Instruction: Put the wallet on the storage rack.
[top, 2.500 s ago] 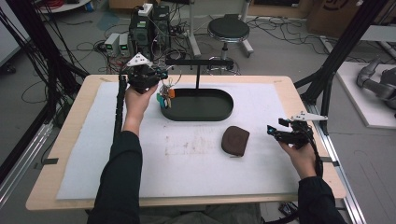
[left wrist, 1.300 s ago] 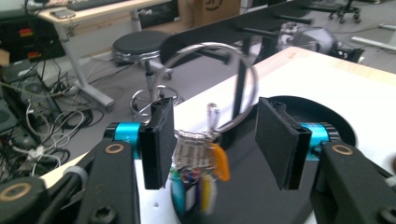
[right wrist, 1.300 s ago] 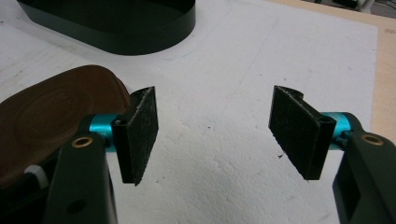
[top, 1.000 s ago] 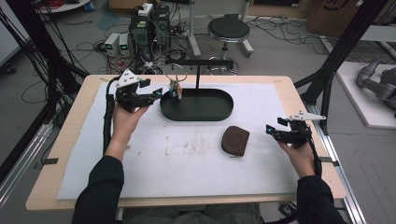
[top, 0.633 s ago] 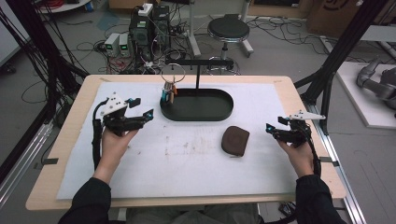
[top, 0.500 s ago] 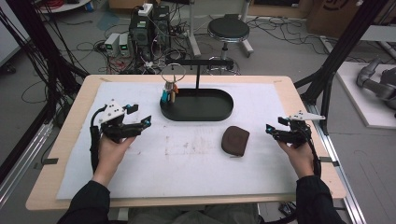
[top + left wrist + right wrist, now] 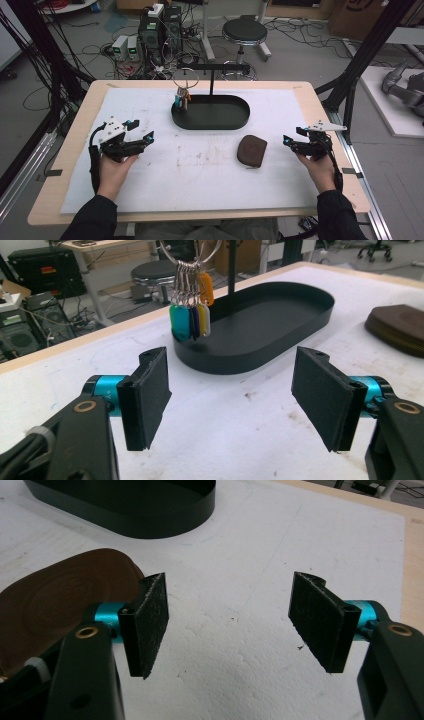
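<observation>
Two pairs of tongs hover low over the counter point(image 7: 210, 175) and both are empty. The left tongs point(image 7: 141, 129) sit near the left edge, and their jaws have just been opening and now stand wide apart with nothing between them. The right tongs point(image 7: 292, 136) are near the right edge, just as wide apart, over bare white sheet. Between the hands, toward the far edge, a black oval tray point(image 7: 210, 125) lies with its long axis along the counter, left to right. A stand point(image 7: 212, 66) rises from it, and a key ring point(image 7: 183, 95) with coloured tags hangs from the stand's crossbar over the tray's left end. The brown pouch point(image 7: 251, 150) is the thing nearest either hand. It lies flat just on the near side of the tray's right end, and I'd guess it is next. The pouch is to the left of the right tongs, well apart from them but much closer than to the left hand, so the right hand is better placed. Those jaws point across the counter toward its left side, and the pouch sits off to the left of their line rather than between them. A grab would therefore need the tongs to shift sideways first. The pouch looks nearly round from above, so I can't call its long axis. In the right gripper view the left jaw covers part of it and the picture's edge cuts off the rest. How the ring catches on the crossbar is too small to make out.
</observation>
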### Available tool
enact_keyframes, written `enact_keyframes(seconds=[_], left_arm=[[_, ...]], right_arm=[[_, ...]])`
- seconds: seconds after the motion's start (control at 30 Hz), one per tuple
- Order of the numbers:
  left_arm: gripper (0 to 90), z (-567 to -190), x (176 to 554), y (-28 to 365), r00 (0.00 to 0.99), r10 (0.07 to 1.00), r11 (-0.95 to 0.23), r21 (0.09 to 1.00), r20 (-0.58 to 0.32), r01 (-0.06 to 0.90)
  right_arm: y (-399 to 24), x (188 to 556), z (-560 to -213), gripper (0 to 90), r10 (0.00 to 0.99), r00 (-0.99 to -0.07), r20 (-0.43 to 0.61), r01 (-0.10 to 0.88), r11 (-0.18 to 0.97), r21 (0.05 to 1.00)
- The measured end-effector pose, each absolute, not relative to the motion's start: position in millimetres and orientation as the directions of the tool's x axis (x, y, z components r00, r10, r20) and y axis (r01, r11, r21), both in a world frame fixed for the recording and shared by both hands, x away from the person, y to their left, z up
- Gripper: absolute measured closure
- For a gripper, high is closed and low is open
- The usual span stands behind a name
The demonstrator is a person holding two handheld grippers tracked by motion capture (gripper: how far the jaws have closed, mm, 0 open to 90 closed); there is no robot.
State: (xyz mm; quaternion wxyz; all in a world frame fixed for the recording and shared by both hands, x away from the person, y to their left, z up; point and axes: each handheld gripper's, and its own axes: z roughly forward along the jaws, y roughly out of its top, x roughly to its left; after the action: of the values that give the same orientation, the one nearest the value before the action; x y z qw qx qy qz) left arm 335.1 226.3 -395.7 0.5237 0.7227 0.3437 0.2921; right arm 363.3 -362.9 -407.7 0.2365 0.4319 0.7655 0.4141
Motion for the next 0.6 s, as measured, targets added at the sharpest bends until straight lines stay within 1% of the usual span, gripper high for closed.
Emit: enact_keyframes(seconds=[0.07, 0.33, 0.5, 0.6], left_arm=[[31.3, -396.8, 335.3, 228.6, 0.587, 0.806, -0.23, 0.954, 0.077, 0.192], [31.3, -399.7, 331.9, 236.7, 0.569, 0.819, -0.229, 0.952, 0.074, 0.205], [31.3, -401.8, 329.6, 235.9, 0.57, 0.818, -0.234, 0.95, 0.076, 0.208], [31.3, -402.5, 329.4, 234.9, 0.574, 0.815, -0.24, 0.947, 0.078, 0.211]], right_arm=[[-362.2, 365.9, -409.4, 32.8, 0.857, -0.515, -0.001, 0.472, 0.284, 0.835], [-356.4, 369.6, -411.5, 33.0, 0.837, -0.547, 0.003, 0.464, 0.3, 0.833], [-347.3, 372.1, -414.2, 35.6, 0.814, -0.58, 0.025, 0.472, 0.311, 0.825], [-341.1, 375.7, -417.3, 36.0, 0.805, -0.591, 0.057, 0.491, 0.303, 0.817]])
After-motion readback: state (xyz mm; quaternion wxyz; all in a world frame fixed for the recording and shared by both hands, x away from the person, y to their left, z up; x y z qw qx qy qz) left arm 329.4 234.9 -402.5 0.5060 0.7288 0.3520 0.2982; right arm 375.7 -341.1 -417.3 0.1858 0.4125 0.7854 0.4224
